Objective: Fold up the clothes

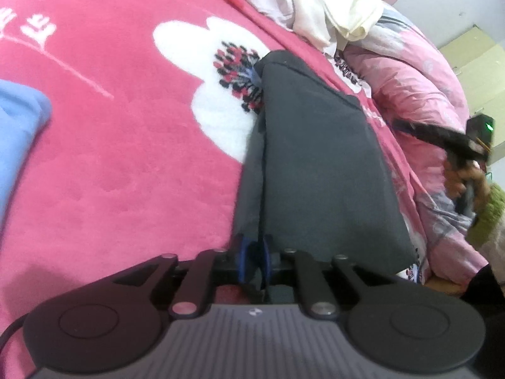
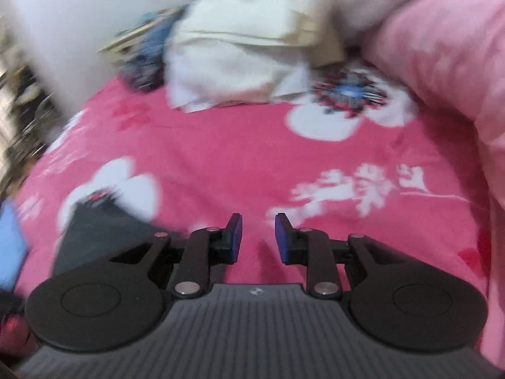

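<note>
A folded dark grey garment [image 1: 315,158] lies lengthwise on the pink flowered blanket [image 1: 126,158]. My left gripper [image 1: 255,257] is at the garment's near edge, its blue pads pinched on a fold of the grey cloth. In the right wrist view the same garment [image 2: 104,237] shows at the lower left, blurred. My right gripper [image 2: 258,237] hangs over bare pink blanket [image 2: 236,158], jaws apart with nothing between them. From the left wrist view the right gripper [image 1: 454,139] appears at the far right, held by a hand [image 1: 464,180].
A heap of cream and white clothes [image 1: 331,6] [image 2: 246,47] lies at the far end of the bed. A pale pink quilt [image 1: 410,88] [image 2: 442,63] is bunched along the right. A light blue cloth [image 1: 19,126] [image 2: 9,243] lies at the left edge.
</note>
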Action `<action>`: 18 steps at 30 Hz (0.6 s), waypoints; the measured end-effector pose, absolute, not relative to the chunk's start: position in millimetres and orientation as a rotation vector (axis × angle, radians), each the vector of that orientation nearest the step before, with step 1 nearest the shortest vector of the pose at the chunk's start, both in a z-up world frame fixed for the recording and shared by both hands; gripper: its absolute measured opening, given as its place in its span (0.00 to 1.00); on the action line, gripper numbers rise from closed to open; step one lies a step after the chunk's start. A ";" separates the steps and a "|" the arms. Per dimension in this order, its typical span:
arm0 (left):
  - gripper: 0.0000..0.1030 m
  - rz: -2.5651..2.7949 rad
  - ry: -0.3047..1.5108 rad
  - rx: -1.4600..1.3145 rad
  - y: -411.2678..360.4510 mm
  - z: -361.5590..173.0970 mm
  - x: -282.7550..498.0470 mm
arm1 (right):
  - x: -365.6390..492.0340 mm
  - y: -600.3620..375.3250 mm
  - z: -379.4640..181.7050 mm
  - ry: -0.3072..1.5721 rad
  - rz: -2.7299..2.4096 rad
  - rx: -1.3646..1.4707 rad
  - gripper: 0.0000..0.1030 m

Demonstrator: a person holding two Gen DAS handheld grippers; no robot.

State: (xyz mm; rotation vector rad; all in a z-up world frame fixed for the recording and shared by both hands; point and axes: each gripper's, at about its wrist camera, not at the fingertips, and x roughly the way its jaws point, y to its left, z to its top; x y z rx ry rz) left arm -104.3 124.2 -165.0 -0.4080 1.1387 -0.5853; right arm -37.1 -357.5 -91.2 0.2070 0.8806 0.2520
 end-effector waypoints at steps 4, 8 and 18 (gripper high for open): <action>0.24 -0.618 1.114 -0.359 127.7 -153.9 -111.7 | -78.6 -294.5 -81.1 1.018 0.599 0.082 0.22; 0.33 -0.674 1.093 -0.267 117.9 -149.2 -122.7 | -127.1 -235.0 -100.4 1.185 0.762 -0.061 0.21; 0.30 -0.631 1.139 -0.292 129.6 -165.6 -133.6 | -185.1 -247.9 -134.3 1.460 0.639 -0.037 0.29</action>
